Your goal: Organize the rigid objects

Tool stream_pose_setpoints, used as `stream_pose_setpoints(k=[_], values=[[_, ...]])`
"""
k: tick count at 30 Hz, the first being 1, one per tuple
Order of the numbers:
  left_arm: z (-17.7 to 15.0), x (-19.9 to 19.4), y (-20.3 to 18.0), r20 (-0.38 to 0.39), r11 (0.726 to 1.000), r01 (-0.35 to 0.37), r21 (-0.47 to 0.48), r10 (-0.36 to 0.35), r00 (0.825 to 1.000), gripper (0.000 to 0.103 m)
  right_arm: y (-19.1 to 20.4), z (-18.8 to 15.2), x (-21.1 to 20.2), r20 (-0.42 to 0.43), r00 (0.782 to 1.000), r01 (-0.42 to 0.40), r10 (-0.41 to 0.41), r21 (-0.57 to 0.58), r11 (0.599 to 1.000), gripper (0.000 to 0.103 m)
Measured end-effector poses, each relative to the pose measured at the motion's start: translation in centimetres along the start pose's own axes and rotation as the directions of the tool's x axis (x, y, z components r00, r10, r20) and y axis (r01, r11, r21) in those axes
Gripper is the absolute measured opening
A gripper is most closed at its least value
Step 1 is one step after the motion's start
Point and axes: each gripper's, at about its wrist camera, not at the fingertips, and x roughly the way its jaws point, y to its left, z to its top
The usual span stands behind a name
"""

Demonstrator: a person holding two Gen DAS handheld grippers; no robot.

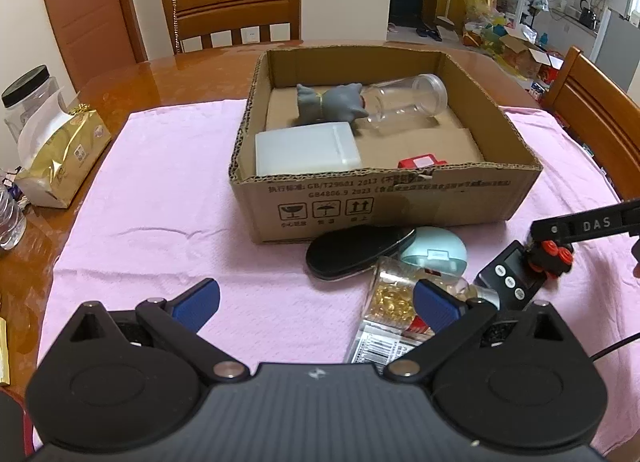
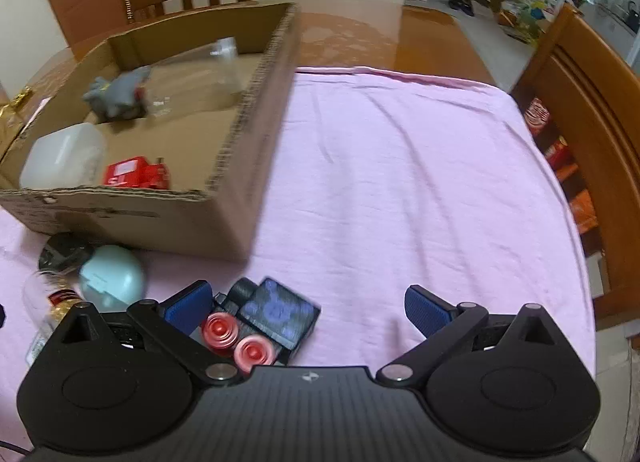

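Black toy car (image 2: pixel 256 322) with red wheels beside left fingertip of released right hand-held gripper (image 2: pixel 310 306), left hand-held gripper (image 1: pixel 316 300) released

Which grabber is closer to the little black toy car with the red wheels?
The right one. The right gripper hangs open just over the black toy car, which lies by its left finger. The left gripper is open too, farther left, over the clear bottle of gold capsules.

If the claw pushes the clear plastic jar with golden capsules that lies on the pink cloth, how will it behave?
The clear plastic jar with golden capsules lies on its side, so it would probably roll. Its smooth wall looks slippery for the left claw. The loose capsules may shift inside, so it might wobble. It touches the black oval case, which could stop it.
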Motion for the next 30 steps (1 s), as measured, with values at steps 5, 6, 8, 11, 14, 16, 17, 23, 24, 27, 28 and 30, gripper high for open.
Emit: stream_pose_setpoints(k=[5, 6, 8, 11, 14, 16, 17, 23, 24, 27, 28, 30], values=[[0.2, 0.1, 0.0, -0.005, 1.000, 0.008, 0.001, -0.008, 1.000, 0.102, -0.2, -0.2, -0.4, -0.011, 1.000, -0.021, 0.021, 0.019, 1.000, 0.103], [0.2, 0.2, 0.0, -0.006, 1.000, 0.008, 0.002, -0.008, 1.000, 0.102, 0.1, -0.1, -0.2, -0.006, 1.000, -0.023, 0.023, 0.014, 1.000, 0.103], [0.3, 0.3, -0.2, -0.010, 1.000, 0.005, 0.008, -0.005, 1.000, 0.102, 0.8, 0.1, 0.5, -0.015, 1.000, -0.019, 0.019, 0.008, 1.000, 0.103], [0.3, 0.3, -0.3, -0.010, 1.000, 0.004, 0.022, -0.003, 1.000, 0.102, 1.3, -0.3, 1.0, -0.044, 0.999, -0.011, 0.010, -0.011, 1.000, 0.103], [0.2, 0.2, -0.2, -0.010, 0.999, 0.002, 0.034, -0.001, 1.000, 0.102, 0.6, -1.3, 0.6, -0.064, 0.998, -0.002, 0.001, -0.013, 1.000, 0.103], [0.1, 0.3, -0.1, -0.013, 0.999, 0.000, 0.039, 0.000, 1.000, 0.102, -0.1, -2.1, 0.2, -0.073, 0.997, 0.013, -0.014, -0.005, 1.000, 0.103], [0.1, 0.4, -0.1, -0.016, 0.999, 0.000, 0.043, 0.001, 1.000, 0.102, -0.5, -2.6, 0.0, -0.075, 0.997, 0.030, -0.030, -0.009, 1.000, 0.103], [-0.5, 1.0, -0.3, -0.045, 0.997, 0.039, 0.073, -0.036, 0.998, 0.102, -2.4, -4.9, -0.2, -0.083, 0.994, 0.067, -0.067, 0.001, 0.998, 0.103], [-0.7, 1.1, -0.4, -0.050, 0.996, 0.052, 0.078, -0.048, 0.998, 0.102, -2.4, -5.1, -0.2, -0.077, 0.995, 0.067, -0.068, -0.008, 0.998, 0.103], [-1.3, 1.1, -0.9, -0.063, 0.989, 0.111, 0.100, -0.105, 0.992, 0.102, -2.3, -5.1, -0.2, -0.069, 0.996, 0.062, -0.063, -0.013, 0.998, 0.103], [-1.5, 1.1, -1.1, -0.068, 0.986, 0.126, 0.110, -0.119, 0.991, 0.102, -2.3, -5.1, -0.1, -0.066, 0.996, 0.060, -0.061, -0.017, 0.998, 0.103], [-2.1, 1.3, -1.8, -0.082, 0.977, 0.157, 0.146, -0.146, 0.986, 0.102, -2.3, -5.1, -0.1, -0.058, 0.997, 0.053, -0.055, -0.028, 0.998, 0.103]])
